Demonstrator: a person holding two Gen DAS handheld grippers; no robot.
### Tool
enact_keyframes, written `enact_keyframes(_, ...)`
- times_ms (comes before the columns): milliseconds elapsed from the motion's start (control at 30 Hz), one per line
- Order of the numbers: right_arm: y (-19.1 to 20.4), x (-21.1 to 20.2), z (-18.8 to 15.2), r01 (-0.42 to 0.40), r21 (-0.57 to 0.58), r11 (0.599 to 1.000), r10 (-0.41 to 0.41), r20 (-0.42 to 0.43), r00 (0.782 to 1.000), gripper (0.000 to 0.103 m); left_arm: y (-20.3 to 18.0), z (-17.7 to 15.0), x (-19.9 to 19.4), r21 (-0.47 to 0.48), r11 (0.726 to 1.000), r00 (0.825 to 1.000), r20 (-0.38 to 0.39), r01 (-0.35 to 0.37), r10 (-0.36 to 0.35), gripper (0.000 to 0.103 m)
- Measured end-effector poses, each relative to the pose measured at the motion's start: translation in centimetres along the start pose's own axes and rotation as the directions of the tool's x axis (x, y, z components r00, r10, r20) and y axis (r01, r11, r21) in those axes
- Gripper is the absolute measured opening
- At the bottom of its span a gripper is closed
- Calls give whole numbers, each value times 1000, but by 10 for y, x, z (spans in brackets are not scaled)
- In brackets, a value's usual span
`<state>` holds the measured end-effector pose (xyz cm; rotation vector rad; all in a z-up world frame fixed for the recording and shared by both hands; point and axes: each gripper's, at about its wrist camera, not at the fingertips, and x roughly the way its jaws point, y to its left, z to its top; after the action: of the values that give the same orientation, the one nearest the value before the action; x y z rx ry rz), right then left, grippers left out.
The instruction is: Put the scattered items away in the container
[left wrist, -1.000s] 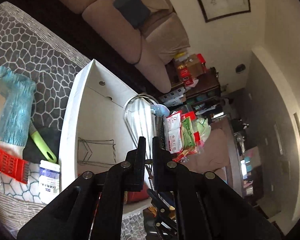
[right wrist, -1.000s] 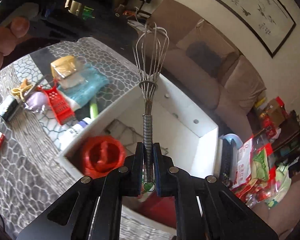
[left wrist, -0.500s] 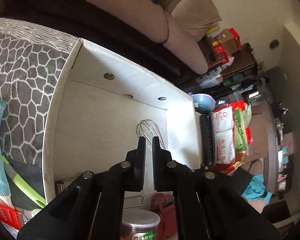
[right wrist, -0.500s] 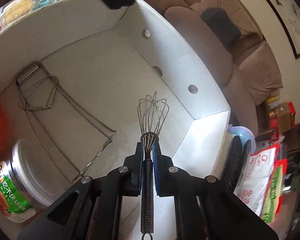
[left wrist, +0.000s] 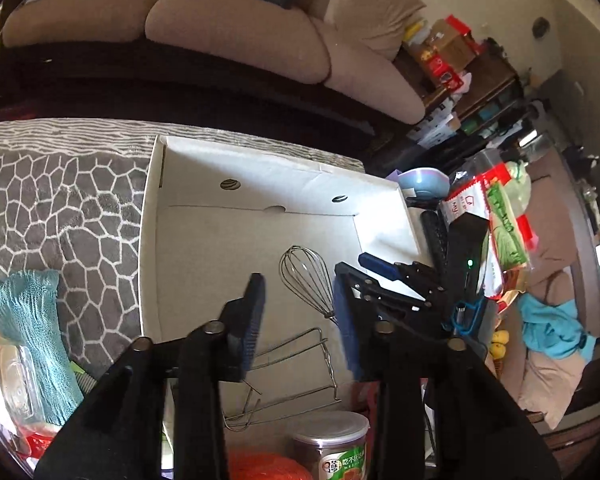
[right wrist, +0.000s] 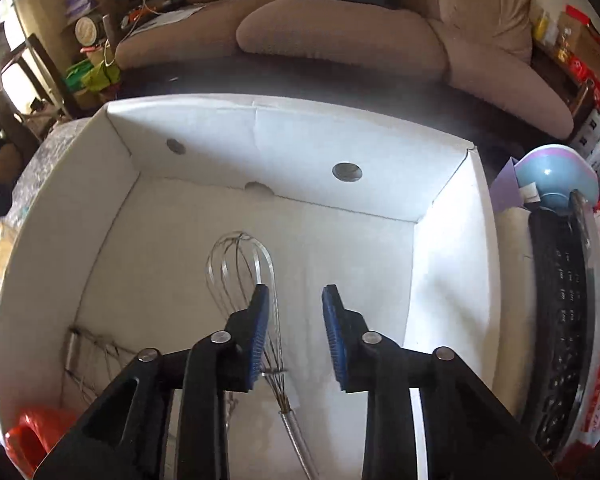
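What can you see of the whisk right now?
The whisk is a metal balloon type: thin wire loops gathered into a coiled, spring-like handle. It lies flat on the floor of the white box, loops toward the far wall. The right gripper hangs open above it, not touching.

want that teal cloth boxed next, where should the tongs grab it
Pinch the teal cloth on its upper bunched part, coming straight down from above with the left tongs, which are open. It lies flat and limp on the grey patterned cover, left of the white box, so only gathered fabric gives a grip.
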<state>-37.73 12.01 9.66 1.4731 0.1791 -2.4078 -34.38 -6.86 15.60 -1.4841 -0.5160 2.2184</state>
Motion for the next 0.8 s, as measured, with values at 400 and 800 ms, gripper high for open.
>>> enact_keyframes(400, 32, 46, 26, -169, -33, 985, 164, -133, 977, 58, 41, -2, -21, 7, 999, 999, -7, 47, -47, 78)
enact_keyframes(800, 105, 62, 38, -253, -281, 926, 209, -178, 962, 33, 80, -11, -36, -70, 995, 998, 3, 65, -64, 83)
